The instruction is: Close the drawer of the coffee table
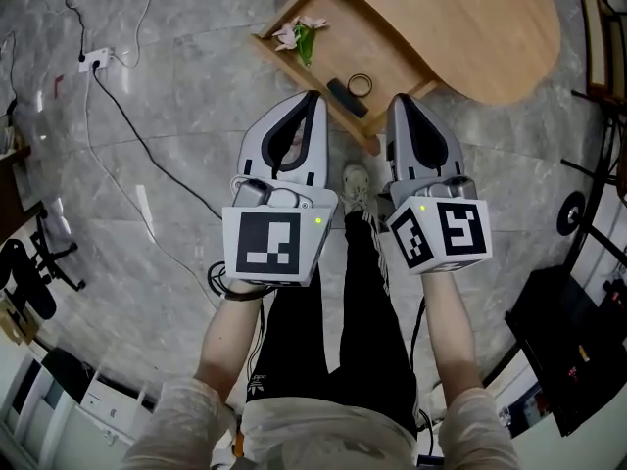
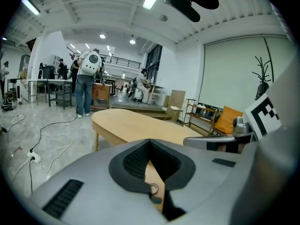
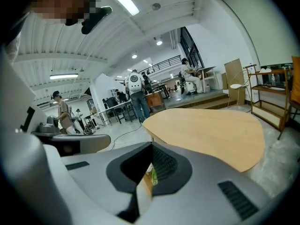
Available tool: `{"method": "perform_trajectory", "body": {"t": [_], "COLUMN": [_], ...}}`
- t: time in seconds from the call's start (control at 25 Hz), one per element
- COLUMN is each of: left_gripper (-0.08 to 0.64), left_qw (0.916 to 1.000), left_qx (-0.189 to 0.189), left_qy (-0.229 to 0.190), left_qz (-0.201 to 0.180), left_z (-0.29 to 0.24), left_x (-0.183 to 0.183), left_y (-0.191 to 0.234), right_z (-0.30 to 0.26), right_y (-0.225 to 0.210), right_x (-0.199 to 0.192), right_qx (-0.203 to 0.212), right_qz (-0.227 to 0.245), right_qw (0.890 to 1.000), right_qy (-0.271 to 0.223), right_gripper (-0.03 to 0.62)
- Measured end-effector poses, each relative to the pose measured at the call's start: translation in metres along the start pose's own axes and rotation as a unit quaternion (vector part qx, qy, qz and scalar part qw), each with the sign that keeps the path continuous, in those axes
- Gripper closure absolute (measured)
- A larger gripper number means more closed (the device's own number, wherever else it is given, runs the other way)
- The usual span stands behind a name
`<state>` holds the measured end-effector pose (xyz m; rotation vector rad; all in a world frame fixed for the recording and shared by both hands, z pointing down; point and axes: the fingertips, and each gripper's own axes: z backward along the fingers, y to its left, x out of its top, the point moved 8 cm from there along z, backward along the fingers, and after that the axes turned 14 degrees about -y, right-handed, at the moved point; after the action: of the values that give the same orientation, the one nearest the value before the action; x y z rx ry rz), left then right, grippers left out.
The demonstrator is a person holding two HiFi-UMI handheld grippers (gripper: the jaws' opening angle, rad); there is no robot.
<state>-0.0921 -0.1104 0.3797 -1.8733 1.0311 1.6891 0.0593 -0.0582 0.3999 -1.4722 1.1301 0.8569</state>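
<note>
An oval wooden coffee table [image 1: 470,27] stands at the top right of the head view. Its drawer [image 1: 353,37] is pulled out toward me and holds a green and pink item [image 1: 301,37], a black bar [image 1: 347,98] and a ring [image 1: 360,85]. My left gripper [image 1: 313,95] is shut and empty, its tip over the drawer's near rim. My right gripper [image 1: 400,100] is also shut and empty, beside the drawer's near right corner. The left gripper view has the left gripper [image 2: 150,142] with the table [image 2: 136,125] beyond it. The right gripper [image 3: 151,145] faces the table [image 3: 211,135] too.
A power strip [image 1: 95,60] and a black cable [image 1: 147,155] lie on the marble floor at left. My legs and a shoe [image 1: 357,179] are just before the drawer. A black case [image 1: 578,346] sits at right. People [image 2: 86,86] stand far off.
</note>
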Motion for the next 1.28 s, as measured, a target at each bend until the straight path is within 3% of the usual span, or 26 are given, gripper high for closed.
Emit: {"method": "perform_trajectory", "body": {"t": [0.16,0.24,0.36,0.44,0.52,0.56,0.6,0.64,0.76,0.8,0.84,0.88,0.92,1.28], "left_gripper": [0.552,0.552,0.552,0.527,0.452,0.440,0.404,0.391,0.377,0.377,0.377,0.377,0.377,0.379], "left_qw": [0.9995,0.9962,0.9797,0.9587,0.9244,0.9002,0.8698,0.8325,0.6997,0.6635,0.6374,0.6206,0.6098,0.5487], "left_qx": [-0.021,-0.050,-0.115,-0.175,-0.249,-0.291,-0.336,-0.379,-0.482,-0.503,-0.516,-0.525,-0.531,-0.556], "left_qy": [0.008,0.029,0.041,0.048,0.071,0.086,0.105,0.125,0.182,0.197,0.209,0.219,0.229,0.266], "left_qz": [-0.023,-0.065,-0.159,-0.219,-0.280,-0.312,-0.346,-0.384,-0.495,-0.518,-0.532,-0.539,-0.541,-0.565], "left_z": [-0.009,-0.015,-0.031,-0.044,-0.056,-0.060,-0.063,-0.065,-0.061,-0.060,-0.061,-0.062,-0.064,-0.077], "left_x": [0.000,-0.006,-0.017,-0.027,-0.040,-0.048,-0.059,-0.071,-0.113,-0.127,-0.139,-0.150,-0.159,-0.209], "left_y": [0.004,0.008,0.013,0.016,0.017,0.017,0.017,0.016,0.015,0.016,0.017,0.018,0.020,0.008], "right_z": [-0.005,-0.007,-0.011,-0.012,-0.010,-0.008,-0.005,-0.003,0.004,0.006,0.007,0.008,0.009,0.015], "right_y": [0.001,0.002,0.003,0.002,0.002,0.003,0.004,0.005,0.008,0.009,0.010,0.011,0.011,0.007], "right_x": [0.001,-0.002,-0.014,-0.023,-0.032,-0.036,-0.040,-0.044,-0.057,-0.061,-0.064,-0.067,-0.070,-0.093], "right_qx": [0.004,0.020,0.053,0.069,0.083,0.090,0.096,0.101,0.107,0.107,0.107,0.107,0.106,0.090], "right_qz": [0.012,0.023,0.044,0.068,0.096,0.105,0.109,0.108,0.101,0.099,0.097,0.093,0.088,0.055], "right_qw": [1.000,0.999,0.996,0.991,0.986,0.984,0.982,0.981,0.979,0.979,0.978,0.978,0.978,0.980], "right_qy": [0.002,0.018,0.063,0.088,0.104,0.111,0.117,0.124,0.142,0.146,0.149,0.151,0.153,0.168], "right_gripper": [0.586,0.586,0.586,0.586,0.586,0.586,0.586,0.586,0.586,0.586,0.586,0.586,0.586,0.586]}}
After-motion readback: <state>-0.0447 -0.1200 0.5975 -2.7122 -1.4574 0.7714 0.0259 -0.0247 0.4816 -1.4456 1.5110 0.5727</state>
